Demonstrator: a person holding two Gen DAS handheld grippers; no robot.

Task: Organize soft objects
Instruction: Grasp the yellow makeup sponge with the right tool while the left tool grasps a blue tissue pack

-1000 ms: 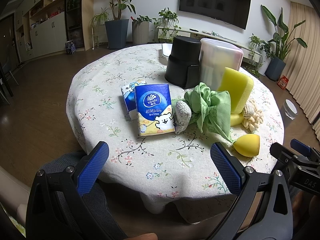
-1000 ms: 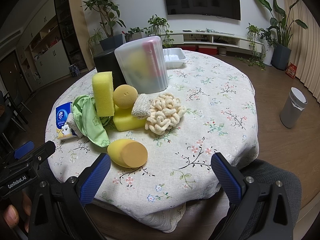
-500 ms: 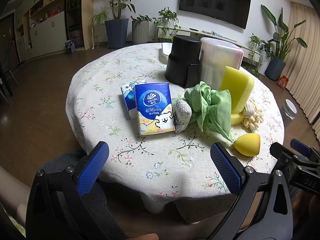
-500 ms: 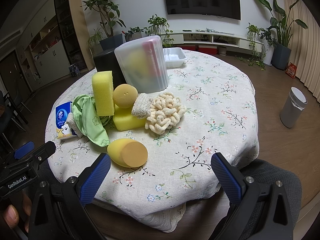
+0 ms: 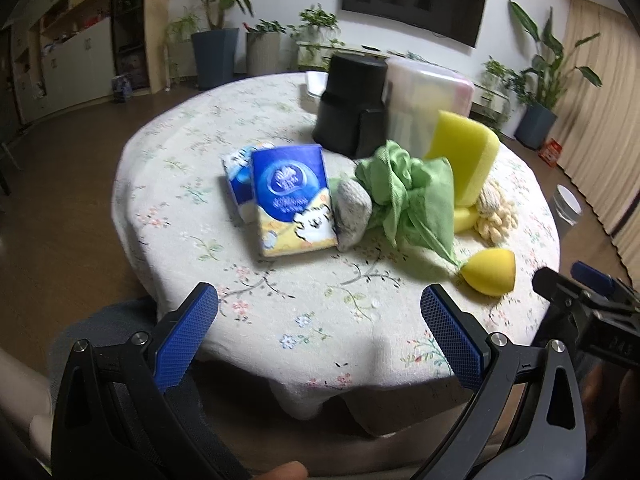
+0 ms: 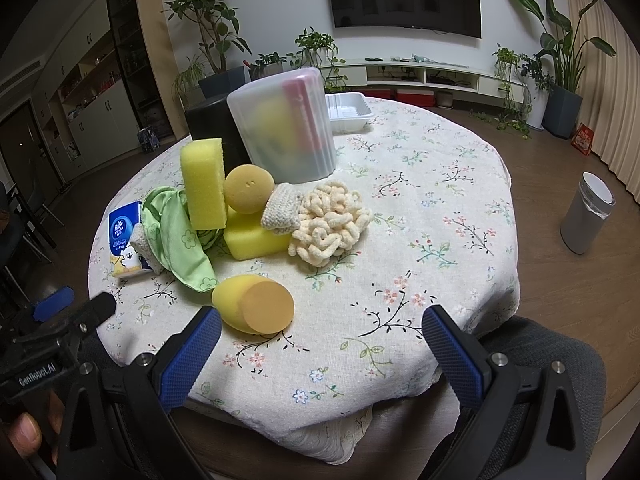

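A pile of soft things lies mid-table: a green cloth (image 5: 408, 196) (image 6: 180, 236), an upright yellow sponge (image 5: 464, 160) (image 6: 204, 184), a flat yellow sponge (image 6: 252, 236), a round sponge (image 6: 248, 188), a cream knitted scrubber (image 6: 328, 224), a grey knitted pad (image 5: 352, 212) and a yellow egg-shaped sponge (image 5: 488, 272) (image 6: 256, 304). Blue tissue packs (image 5: 288, 200) (image 6: 124, 240) lie to the left. My left gripper (image 5: 320, 320) is open over the table's near edge. My right gripper (image 6: 320, 348) is open, its left finger (image 6: 192, 356) just before the egg sponge.
A frosted plastic container (image 6: 284, 128) (image 5: 424, 100) and a black container (image 5: 352, 104) stand behind the pile. A white tray (image 6: 344, 112) is at the back. The round table has a flowered cloth (image 6: 440, 208). A grey bin (image 6: 584, 216) stands on the floor to the right.
The left wrist view has shifted slightly and blurred, so the left gripper has moved a little toward the table. The right gripper and the objects have not moved.
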